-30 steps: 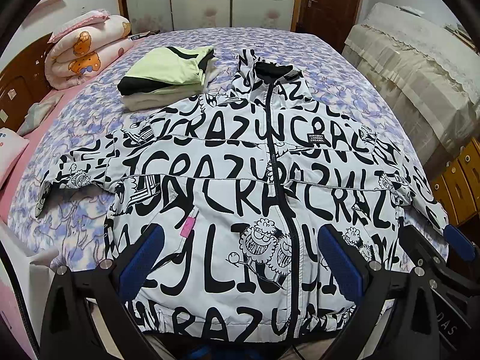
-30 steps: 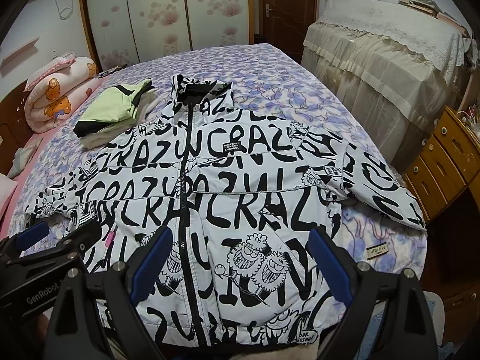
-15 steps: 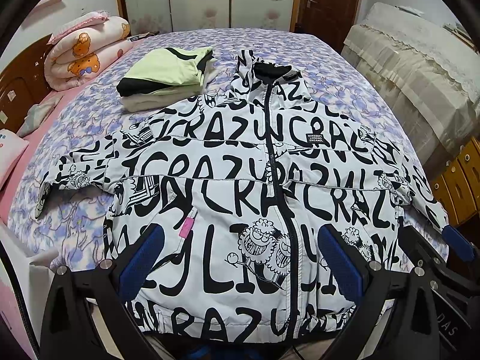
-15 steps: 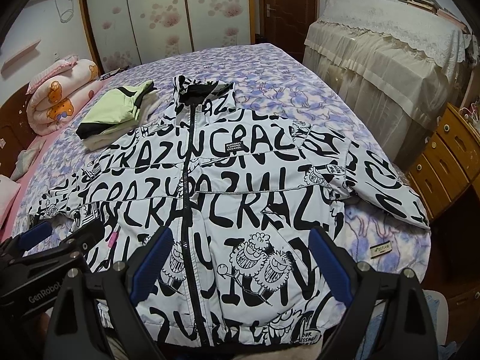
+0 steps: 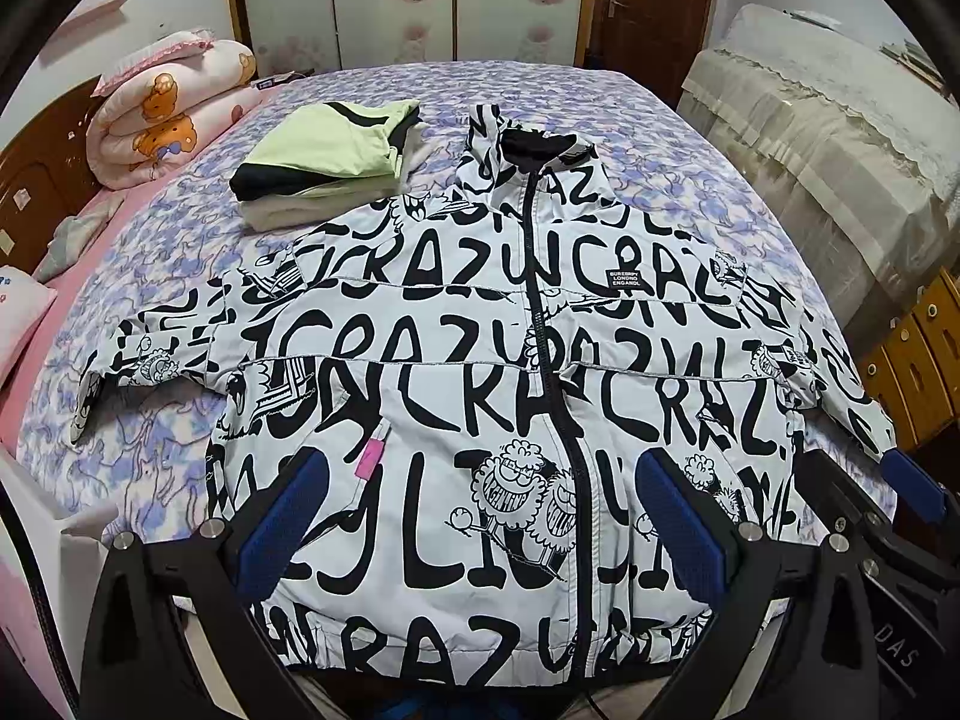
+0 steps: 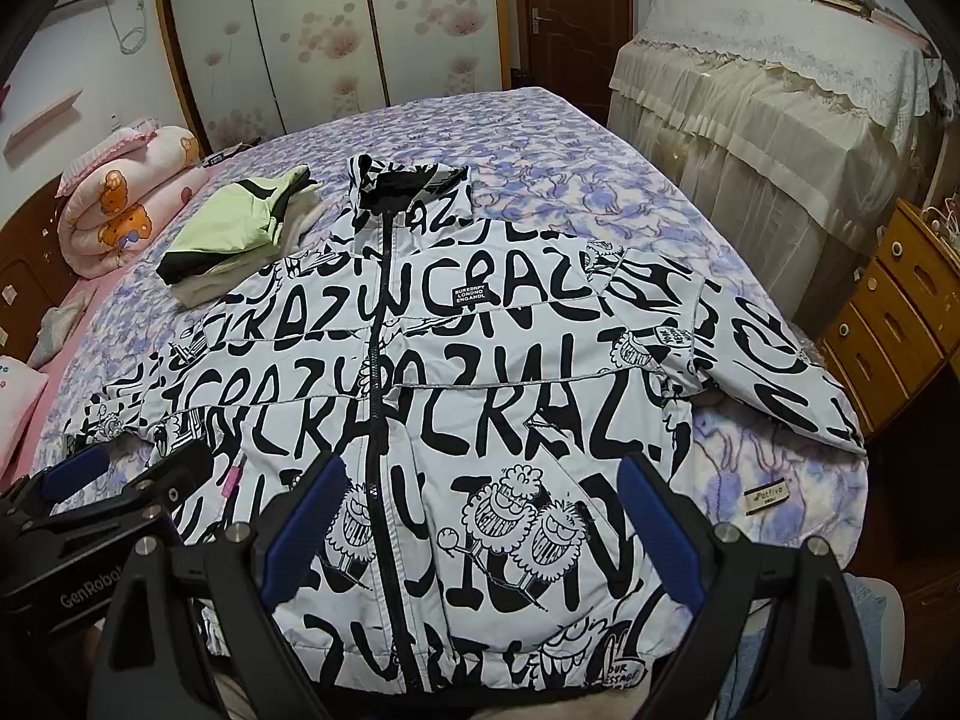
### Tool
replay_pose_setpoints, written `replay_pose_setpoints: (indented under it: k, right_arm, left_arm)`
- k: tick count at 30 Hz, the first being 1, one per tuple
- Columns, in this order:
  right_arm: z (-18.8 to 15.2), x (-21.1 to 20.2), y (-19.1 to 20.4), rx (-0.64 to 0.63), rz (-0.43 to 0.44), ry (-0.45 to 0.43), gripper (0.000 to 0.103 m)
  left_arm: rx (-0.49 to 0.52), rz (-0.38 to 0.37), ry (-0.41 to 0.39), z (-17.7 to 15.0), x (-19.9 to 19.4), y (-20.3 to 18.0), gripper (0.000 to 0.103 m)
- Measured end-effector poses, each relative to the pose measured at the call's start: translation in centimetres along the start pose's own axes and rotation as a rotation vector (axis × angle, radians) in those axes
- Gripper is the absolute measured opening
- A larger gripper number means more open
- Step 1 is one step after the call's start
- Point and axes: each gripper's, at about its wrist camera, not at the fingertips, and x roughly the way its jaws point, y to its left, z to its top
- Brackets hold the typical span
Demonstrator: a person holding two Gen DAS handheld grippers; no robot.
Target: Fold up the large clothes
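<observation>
Left wrist view: the left gripper point(image 5: 480, 516) hangs with its jaws spread wide and nothing between them, over the lower front of the jacket point(image 5: 480, 372) near the foot edge of the bed point(image 5: 648, 120). In the right wrist view the right gripper point(image 6: 480, 528) is just as wide and just as empty, beside the left one and a little toward the bed's right edge.

The jacket lies face up and zipped, hem at the foot edge, collar point(image 5: 528, 150) pointing toward the far edge. Its right sleeve point(image 6: 768, 360) runs out to the right edge and droops a little over it; the left sleeve point(image 5: 150, 348) lies flat toward the left edge. No fold appears to have been made yet, so the step in hand is probably the first sleeve fold.

To do it well, each gripper should go out to its own cuff and bite only the sleeve, not the bedspread beneath. Lift just enough to clear the body, carry the sleeve across the chest, and lay it flat so the side edge runs straight from shoulder to hem. The fabric looks smooth and may slide, so a slow release is wise.

A folded stack point(image 5: 324, 162) sits just beside the left shoulder, toward the far left corner; keep the sleeve from dragging across it.
</observation>
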Motion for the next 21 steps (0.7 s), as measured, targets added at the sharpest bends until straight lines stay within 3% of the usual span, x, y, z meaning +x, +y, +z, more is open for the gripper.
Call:
replay_pose_setpoints:
  k: [7,21]
  right_arm:
    - [0.2,-0.1,-0.1,0.004,-0.003,-0.004,0.093]
    - [4.0,0.0,-1.7,0.056,-0.010,-0.069,0.093]
  left_arm:
    - [0.012,0.006,-0.033,1.6,0.4,0.0,0.101]
    - [0.088,-0.001,-0.106,2.6,-0.4,-5.2,0.101]
